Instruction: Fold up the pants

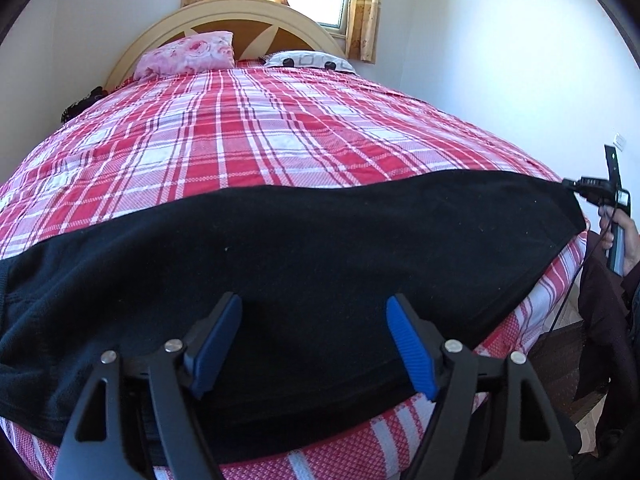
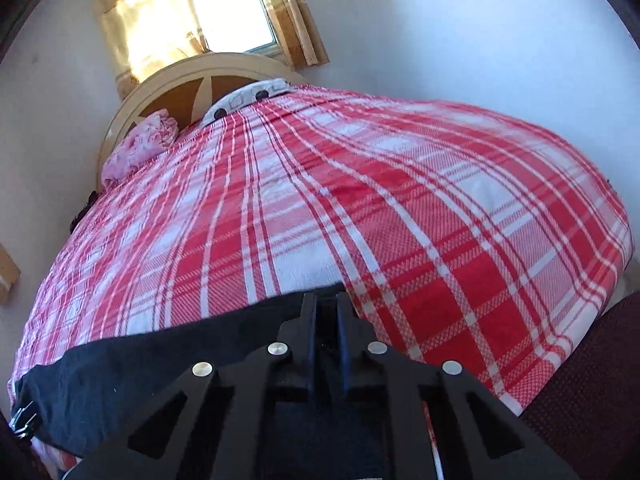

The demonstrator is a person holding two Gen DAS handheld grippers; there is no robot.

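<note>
Black pants (image 1: 320, 240) lie stretched flat along the near edge of the bed, from left to right. My left gripper (image 1: 314, 298) hovers open just above their middle, its blue pads (image 1: 412, 348) wide apart with only flat cloth beneath. At the right end of the pants, my right gripper (image 1: 568, 182) meets the far corner of the cloth. In the right wrist view my right gripper (image 2: 326, 300) has its jaws nearly together, with the edge of the pants (image 2: 140, 372) rising up between the fingertips.
The bed carries a red and white plaid cover (image 1: 280, 140) that stretches away to a pink pillow (image 1: 188, 56), a white patterned pillow (image 1: 308, 60) and a rounded headboard (image 1: 240, 12) under a window. A white wall runs along the bed's right side. A hand (image 1: 624, 240) holds the right gripper's handle.
</note>
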